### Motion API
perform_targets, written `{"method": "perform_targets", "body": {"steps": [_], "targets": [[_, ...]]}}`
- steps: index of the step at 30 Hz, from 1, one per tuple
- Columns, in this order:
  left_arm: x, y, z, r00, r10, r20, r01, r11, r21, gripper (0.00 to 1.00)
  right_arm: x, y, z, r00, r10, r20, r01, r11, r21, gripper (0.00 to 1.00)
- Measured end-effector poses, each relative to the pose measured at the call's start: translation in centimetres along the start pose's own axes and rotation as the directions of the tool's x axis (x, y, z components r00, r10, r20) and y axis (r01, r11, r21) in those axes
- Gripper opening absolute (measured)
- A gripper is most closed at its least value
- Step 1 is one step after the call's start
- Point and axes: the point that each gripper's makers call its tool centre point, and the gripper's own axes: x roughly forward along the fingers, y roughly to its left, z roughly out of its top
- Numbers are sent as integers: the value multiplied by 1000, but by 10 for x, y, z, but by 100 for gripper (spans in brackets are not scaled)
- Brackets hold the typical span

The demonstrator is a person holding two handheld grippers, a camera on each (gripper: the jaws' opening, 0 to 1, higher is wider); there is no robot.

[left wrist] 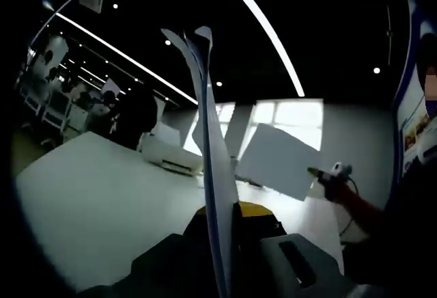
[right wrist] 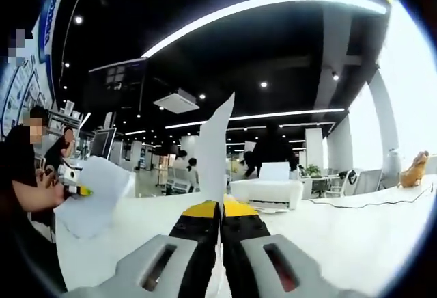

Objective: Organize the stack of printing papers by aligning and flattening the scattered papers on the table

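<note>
**Paper sheets pinched upright in both grippers above the white table**

In the left gripper view, the left gripper [left wrist: 222,226] is seen with its yellow-tipped jaws closed on a few paper sheets [left wrist: 213,141], which are held edge-on and stand upright, their top corners splayed slightly apart against the dark ceiling. The white table [left wrist: 89,202] is spread out below and to the left. A white printer [left wrist: 171,156] is set on the far part of the table. To the right, the other gripper [left wrist: 332,177] is seen in a person's hand, with a single sheet [left wrist: 276,161] carried flat-on from it, lifted clear of the table.

In the right gripper view, the right gripper [right wrist: 220,216] is shown with its jaws pressed together on the lower edge of that sheet [right wrist: 213,151], which rises edge-on. The table [right wrist: 355,236] lies beneath. The printer [right wrist: 268,192] is seen beyond on the right. At the left, the left gripper [right wrist: 72,178] is held by a seated person [right wrist: 20,182], its paper sheets [right wrist: 92,202] hanging just above the table's near left part.
</note>
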Motion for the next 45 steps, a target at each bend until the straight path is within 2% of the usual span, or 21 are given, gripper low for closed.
{"method": "perform_targets", "body": {"steps": [9,17,31,41,45], "targets": [[0,0,0,1000,-2,1,2,1000,-1,6,6,14,16,998,32,48,-33,999,16,0],[0,-1,0,1000,-1,-2,1,1000,4,6,14,25,32,993,37,116,-44,998,53,0],[0,-1,0,1000,-1,1,1,1000,6,6,30,55,33,981,111,158,-134,980,148,0],[0,-1,0,1000,-4,1,4,1000,8,6,37,75,46,970,168,178,-194,971,139,0],[0,-2,0,1000,-3,0,3,1000,9,6,34,88,58,961,209,183,-226,971,79,0]]}}
